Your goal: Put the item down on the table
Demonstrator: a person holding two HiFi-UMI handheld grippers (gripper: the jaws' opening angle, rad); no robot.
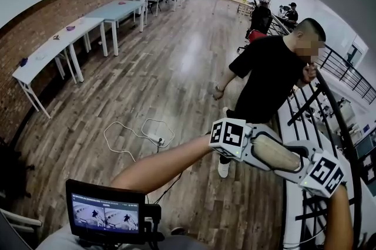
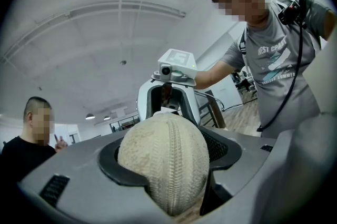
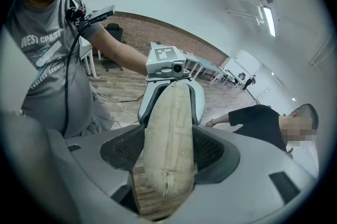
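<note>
One beige, ribbed, oblong item (image 1: 276, 155), clamped endwise in left gripper (image 2: 171, 157) jaws; likewise right gripper (image 3: 167, 150)

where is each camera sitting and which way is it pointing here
Head view: on the person's head, looking down at the wooden floor; shows the left forearm, plus the left gripper and right gripper shut on the beige padded item.
Left gripper view: on the left gripper, facing along its jaws up toward the ceiling; shows the wearer's grey shirt.
Right gripper view: on the right gripper, facing along the item toward the left gripper and wearer.
Shared: all show the item and a bystander in black.
</note>
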